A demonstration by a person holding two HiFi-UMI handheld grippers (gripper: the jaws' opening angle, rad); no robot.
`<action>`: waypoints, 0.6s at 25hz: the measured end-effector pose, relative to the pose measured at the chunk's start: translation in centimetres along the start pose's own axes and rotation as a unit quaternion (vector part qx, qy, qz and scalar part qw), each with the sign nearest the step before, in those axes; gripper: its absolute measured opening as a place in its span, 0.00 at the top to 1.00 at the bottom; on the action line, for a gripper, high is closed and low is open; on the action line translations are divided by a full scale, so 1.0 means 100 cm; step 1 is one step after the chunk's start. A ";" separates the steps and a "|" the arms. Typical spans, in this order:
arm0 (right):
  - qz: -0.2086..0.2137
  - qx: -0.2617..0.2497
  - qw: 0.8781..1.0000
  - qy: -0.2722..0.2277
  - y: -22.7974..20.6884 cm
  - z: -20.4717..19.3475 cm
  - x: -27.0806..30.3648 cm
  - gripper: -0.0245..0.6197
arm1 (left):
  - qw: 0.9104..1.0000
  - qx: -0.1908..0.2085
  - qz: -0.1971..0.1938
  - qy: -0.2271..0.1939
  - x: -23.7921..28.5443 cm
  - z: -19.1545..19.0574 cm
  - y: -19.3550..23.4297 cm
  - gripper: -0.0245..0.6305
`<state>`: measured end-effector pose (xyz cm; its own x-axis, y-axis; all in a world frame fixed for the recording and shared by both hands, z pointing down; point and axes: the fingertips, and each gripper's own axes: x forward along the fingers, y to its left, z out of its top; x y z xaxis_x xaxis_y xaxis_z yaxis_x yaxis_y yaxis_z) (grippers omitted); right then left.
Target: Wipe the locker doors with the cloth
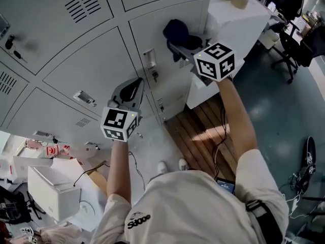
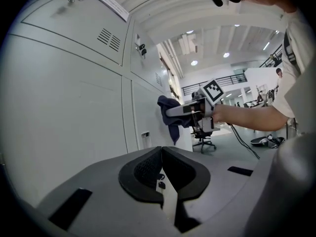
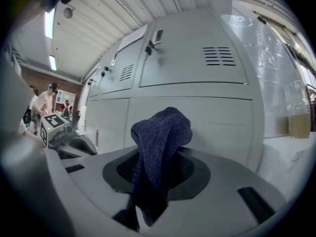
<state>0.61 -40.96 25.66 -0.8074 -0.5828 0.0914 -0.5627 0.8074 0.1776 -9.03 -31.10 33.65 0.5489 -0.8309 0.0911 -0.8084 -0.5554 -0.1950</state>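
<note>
A dark blue cloth (image 1: 177,33) bunches out of my right gripper (image 1: 179,49), whose jaws are shut on it. The cloth (image 3: 160,147) fills the middle of the right gripper view, close to the pale grey locker doors (image 3: 197,107). From the left gripper view the cloth (image 2: 170,115) hangs against a locker door with the right gripper (image 2: 170,112) behind it. My left gripper (image 1: 129,89) is shut on nothing, held just off a lower locker door (image 1: 86,70); its jaws (image 2: 161,167) meet in a closed seam.
Grey lockers (image 1: 61,44) with vents and latches (image 1: 150,60) fill the left. A white cabinet (image 1: 233,24) stands right of them, above a wooden pallet (image 1: 203,131). Boxes and clutter (image 1: 51,187) lie at lower left. Office chairs (image 1: 289,44) stand at far right.
</note>
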 end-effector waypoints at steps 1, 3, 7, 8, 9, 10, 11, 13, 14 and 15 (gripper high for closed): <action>0.014 -0.009 1.000 -0.001 0.018 0.000 0.007 0.79 | 1.000 0.000 0.003 -0.001 -0.004 0.000 0.001 0.93; 0.034 -0.024 0.999 0.000 0.045 -0.002 0.021 0.79 | 1.000 -0.001 0.010 -0.001 -0.014 0.000 0.003 0.94; 0.050 -0.020 0.998 0.016 0.073 -0.017 0.051 0.79 | 1.000 -0.005 0.023 0.003 -0.033 -0.006 0.006 0.93; 0.049 -0.016 0.999 0.018 0.076 -0.021 0.058 0.79 | 1.000 -0.006 0.026 0.006 -0.038 -0.008 0.007 0.93; 0.046 -0.011 0.999 0.018 0.076 -0.024 0.064 0.79 | 0.999 -0.007 0.030 0.008 -0.043 -0.011 0.009 0.93; 0.041 -0.006 0.999 0.015 0.076 -0.026 0.069 0.79 | 0.999 -0.009 0.034 0.010 -0.048 -0.013 0.011 0.93; 0.037 0.000 0.999 0.011 0.076 -0.026 0.073 0.79 | 0.999 -0.010 0.038 0.013 -0.052 -0.015 0.013 0.93; 0.036 0.007 0.999 0.002 0.076 -0.025 0.076 0.80 | 0.999 -0.013 0.044 0.016 -0.058 -0.020 0.016 0.93; 0.039 0.010 0.999 -0.001 0.076 -0.024 0.076 0.80 | 0.999 -0.013 0.046 0.017 -0.060 -0.021 0.017 0.93; 0.043 0.013 0.999 -0.002 0.075 -0.024 0.076 0.80 | 0.999 -0.014 0.047 0.018 -0.060 -0.022 0.018 0.93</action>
<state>-9.32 -39.53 30.05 -0.8540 -0.5103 0.1017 -0.4951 0.8570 0.1429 -14.27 -27.15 34.88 0.4629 -0.8797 0.1085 -0.8617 -0.4754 -0.1777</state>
